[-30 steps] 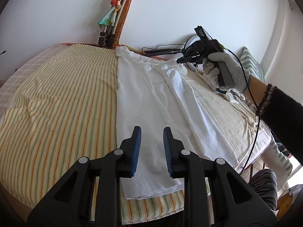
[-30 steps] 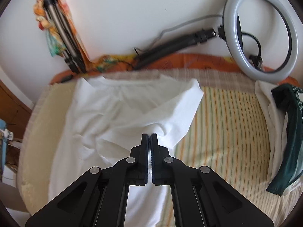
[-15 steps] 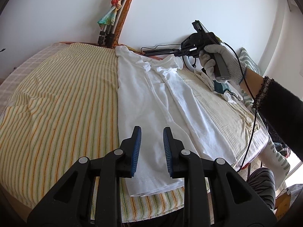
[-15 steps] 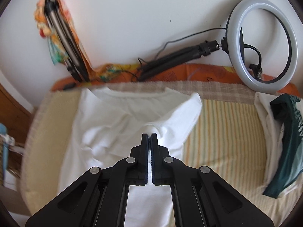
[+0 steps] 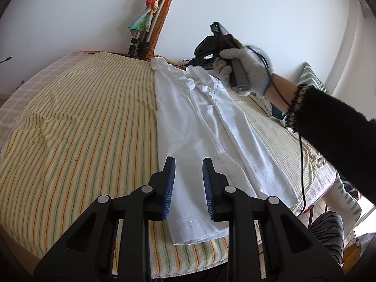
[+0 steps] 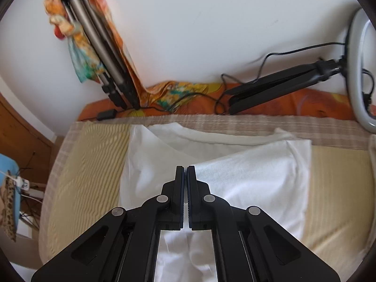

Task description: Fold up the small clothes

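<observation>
Shirt count: one white T-shirt (image 5: 206,127), laid lengthwise on the striped bedcover (image 5: 82,129), with its collar end toward the wall and its hem at the near edge of the bed. Its right side is doubled over onto the body, making a long fold down the shirt's right half. Two grippers are in play. The left gripper (image 5: 188,164) hangs just above the shirt's hem end, level and pointing up the shirt toward the collar, its two blue-padded fingers (image 5: 169,183) set apart with nothing between them. The right gripper (image 6: 185,171) sits over the shirt's shoulder end, angled down toward the collar; its fingers are pressed together, and whether any cloth is pinched between them cannot be told, since the tips sit right against the white fabric. In the left wrist view that same tool is raised above the shirt's collar end, gripped by one gloved hand (image 5: 246,70) on a black-sleeved forearm that reaches in from the shirt's right side. Beyond the shirt's collar, two folded tripods lean at the wall: a silver one (image 6: 98,47) draped in a patterned cloth, and a black one (image 6: 282,80) carrying one ring light (image 6: 359,70).
</observation>
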`<state>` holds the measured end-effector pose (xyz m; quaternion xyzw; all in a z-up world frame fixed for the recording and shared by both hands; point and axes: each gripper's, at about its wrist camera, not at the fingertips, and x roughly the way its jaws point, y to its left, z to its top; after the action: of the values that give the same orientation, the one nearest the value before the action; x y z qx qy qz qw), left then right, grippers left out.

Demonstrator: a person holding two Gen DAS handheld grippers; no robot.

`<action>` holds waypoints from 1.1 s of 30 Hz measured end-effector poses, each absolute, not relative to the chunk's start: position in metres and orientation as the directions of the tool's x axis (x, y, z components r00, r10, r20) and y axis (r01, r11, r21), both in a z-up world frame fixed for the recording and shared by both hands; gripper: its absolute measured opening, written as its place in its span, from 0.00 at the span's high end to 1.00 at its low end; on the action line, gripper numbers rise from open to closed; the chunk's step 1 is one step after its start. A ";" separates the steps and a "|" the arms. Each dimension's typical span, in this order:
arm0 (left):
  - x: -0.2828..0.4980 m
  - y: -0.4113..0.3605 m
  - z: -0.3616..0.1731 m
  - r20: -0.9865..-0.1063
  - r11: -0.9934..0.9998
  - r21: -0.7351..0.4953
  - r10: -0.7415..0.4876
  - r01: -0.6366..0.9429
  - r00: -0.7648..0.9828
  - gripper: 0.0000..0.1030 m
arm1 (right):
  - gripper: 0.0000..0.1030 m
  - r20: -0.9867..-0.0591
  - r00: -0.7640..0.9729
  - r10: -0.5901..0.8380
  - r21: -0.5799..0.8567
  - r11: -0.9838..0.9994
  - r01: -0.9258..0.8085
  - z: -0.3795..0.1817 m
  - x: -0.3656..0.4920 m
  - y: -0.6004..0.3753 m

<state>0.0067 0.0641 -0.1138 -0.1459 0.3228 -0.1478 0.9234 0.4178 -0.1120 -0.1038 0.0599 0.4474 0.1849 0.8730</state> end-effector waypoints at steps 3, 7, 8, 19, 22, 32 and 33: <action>0.006 0.067 -0.112 -0.550 0.915 -0.367 -0.360 0.169 0.754 0.78 | 0.99 -0.780 0.524 0.342 0.242 0.937 -0.250 -0.121 0.428 -0.103; 0.005 0.069 -0.110 -0.545 0.920 -0.357 -0.347 0.163 0.764 0.78 | 0.98 -0.802 0.485 0.347 0.260 0.935 -0.240 -0.141 0.436 -0.103; 0.004 0.069 -0.109 -0.546 0.922 -0.352 -0.342 0.161 0.765 0.78 | 0.96 -0.794 0.485 0.367 0.279 0.928 -0.245 -0.140 0.436 -0.106; -0.001 0.081 -0.106 -0.587 0.917 -0.379 -0.341 0.123 0.734 0.64 | 0.73 -0.676 0.557 0.482 0.353 0.876 -0.330 -0.050 0.329 -0.188; -0.004 0.080 -0.106 -0.614 0.909 -0.396 -0.368 0.131 0.698 0.64 | 0.73 -0.691 0.559 0.459 0.323 0.887 -0.329 -0.047 0.270 -0.225; -0.007 0.083 -0.128 -0.715 0.879 -0.474 -0.415 0.045 0.563 0.64 | 0.72 -0.780 0.361 0.511 0.386 0.847 -0.365 -0.140 0.097 -0.272; -0.007 0.083 -0.130 -0.719 0.875 -0.483 -0.421 0.039 0.553 0.64 | 0.72 -0.782 0.346 0.518 0.396 0.842 -0.367 -0.147 0.088 -0.271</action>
<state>-0.0074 0.0827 -0.1299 -0.2109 0.4531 -0.1346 0.8556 0.0885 -0.2710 -0.1470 0.0752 0.5038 0.2707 0.8169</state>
